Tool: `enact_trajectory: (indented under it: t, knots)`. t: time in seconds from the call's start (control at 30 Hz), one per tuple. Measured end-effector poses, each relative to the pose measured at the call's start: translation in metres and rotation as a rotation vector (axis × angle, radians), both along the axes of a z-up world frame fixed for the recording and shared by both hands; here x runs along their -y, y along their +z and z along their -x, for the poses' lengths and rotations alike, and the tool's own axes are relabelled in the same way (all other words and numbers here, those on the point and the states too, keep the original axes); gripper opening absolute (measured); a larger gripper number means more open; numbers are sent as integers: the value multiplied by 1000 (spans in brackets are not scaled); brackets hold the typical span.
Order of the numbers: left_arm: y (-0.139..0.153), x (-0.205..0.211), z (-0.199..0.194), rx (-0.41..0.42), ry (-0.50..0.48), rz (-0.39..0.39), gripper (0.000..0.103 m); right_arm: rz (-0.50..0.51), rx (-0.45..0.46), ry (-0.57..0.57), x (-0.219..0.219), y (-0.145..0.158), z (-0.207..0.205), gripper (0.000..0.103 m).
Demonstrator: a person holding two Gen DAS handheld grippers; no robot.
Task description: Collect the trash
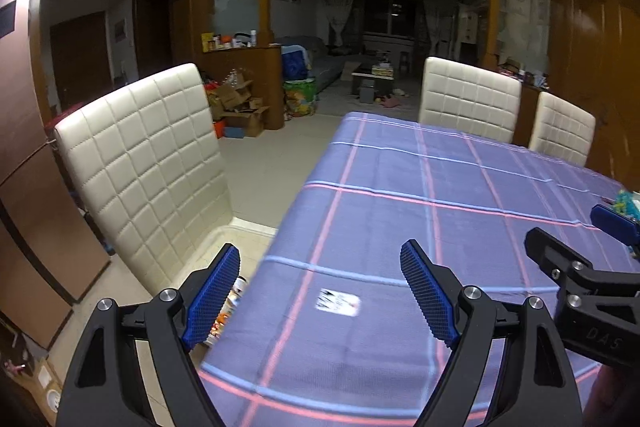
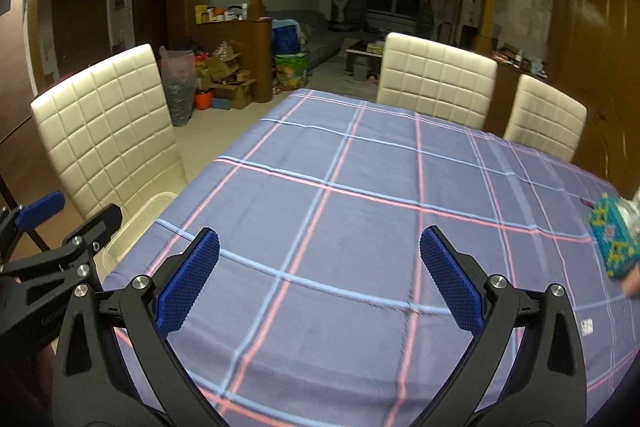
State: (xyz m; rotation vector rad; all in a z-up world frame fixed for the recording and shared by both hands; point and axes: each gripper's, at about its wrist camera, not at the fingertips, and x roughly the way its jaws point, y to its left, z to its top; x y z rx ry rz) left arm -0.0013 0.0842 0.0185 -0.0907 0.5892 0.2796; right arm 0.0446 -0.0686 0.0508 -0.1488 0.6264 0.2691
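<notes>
My left gripper (image 1: 320, 267) is open and empty, low over the near left edge of the table (image 1: 460, 179) with its purple plaid cloth. A small white printed scrap (image 1: 338, 302) lies on the cloth between its fingers. A clear plastic bin (image 2: 132, 227) stands beside the table's left edge; some packaging (image 1: 228, 311) shows in it behind my left finger. My right gripper (image 2: 320, 259) is open and empty over the near middle of the cloth (image 2: 360, 187). A small white scrap (image 2: 587, 326) lies at the right near edge. Each gripper shows at the edge of the other's view.
A cream quilted chair (image 1: 140, 167) stands at the table's left and two more (image 1: 470, 99) at the far side. A teal patterned box (image 2: 612, 247) sits at the table's right edge. Cardboard boxes (image 1: 240, 107) and bags clutter the floor beyond.
</notes>
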Motion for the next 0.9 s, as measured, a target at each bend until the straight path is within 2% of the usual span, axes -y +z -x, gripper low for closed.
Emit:
enact_trajectory:
  t: [0.13,0.33,0.9]
  knots:
    - [5,15,10,5,2,-35,81,-15,1,-15,10,4,12,99]
    - [6,14,19,-37,11,-17,81,-37,-25,2,13,0,23,99]
    - [8,6,26,-41,9,-2,81,-46,-25,8,9,3,31,99]
